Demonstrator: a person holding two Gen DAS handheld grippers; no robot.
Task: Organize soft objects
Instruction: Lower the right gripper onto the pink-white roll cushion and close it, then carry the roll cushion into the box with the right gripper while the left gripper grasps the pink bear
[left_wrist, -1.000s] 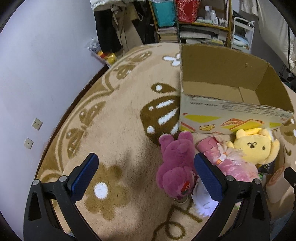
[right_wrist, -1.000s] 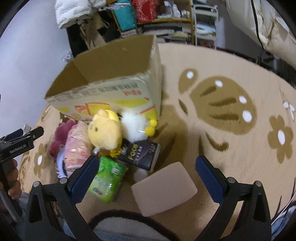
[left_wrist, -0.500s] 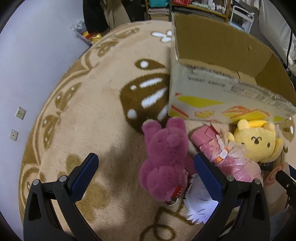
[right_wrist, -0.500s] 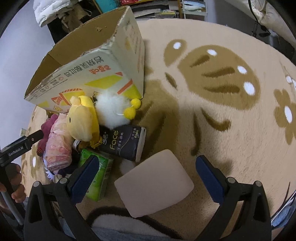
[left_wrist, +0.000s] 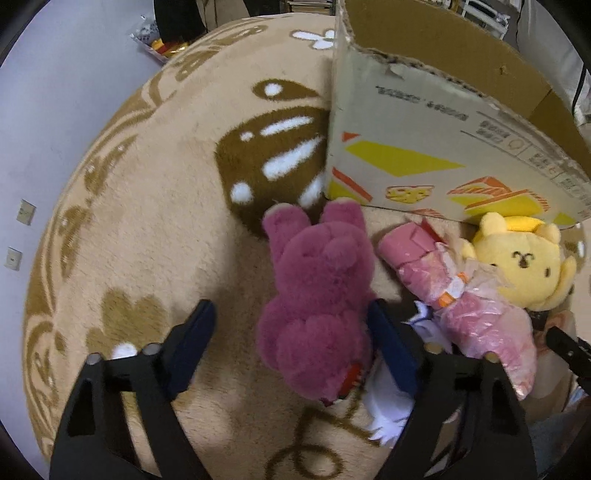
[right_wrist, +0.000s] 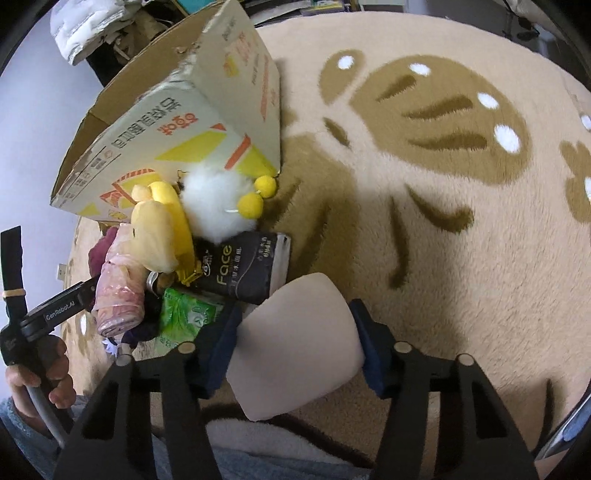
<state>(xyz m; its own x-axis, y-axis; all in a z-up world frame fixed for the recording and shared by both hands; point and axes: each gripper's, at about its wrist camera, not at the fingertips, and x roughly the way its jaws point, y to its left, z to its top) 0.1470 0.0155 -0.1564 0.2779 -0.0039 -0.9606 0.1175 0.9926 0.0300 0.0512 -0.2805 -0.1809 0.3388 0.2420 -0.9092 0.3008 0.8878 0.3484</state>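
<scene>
Cardboard box (left_wrist: 436, 155) interior mostly hidden behind near wall; far corner cut by top edge. White frilly item (left_wrist: 388, 406) largely covered by purple plush bear (left_wrist: 317, 295) and left gripper (left_wrist: 291, 347) finger; identity unclear. Small print on box unreadable. In right wrist view, green packet (right_wrist: 184, 317) partly under black tissue pack (right_wrist: 240, 269); purple bear nearly hidden behind pink wrapped bundle (right_wrist: 118, 295). Hand (right_wrist: 37, 384) cut by left edge. Shelf clutter at top too small to identify.

A beige patterned rug (left_wrist: 155, 221) carries a cardboard box (left_wrist: 436, 147), a purple bear (left_wrist: 317, 295), a yellow plush (left_wrist: 517, 266) and a pale pad (right_wrist: 295, 343).
</scene>
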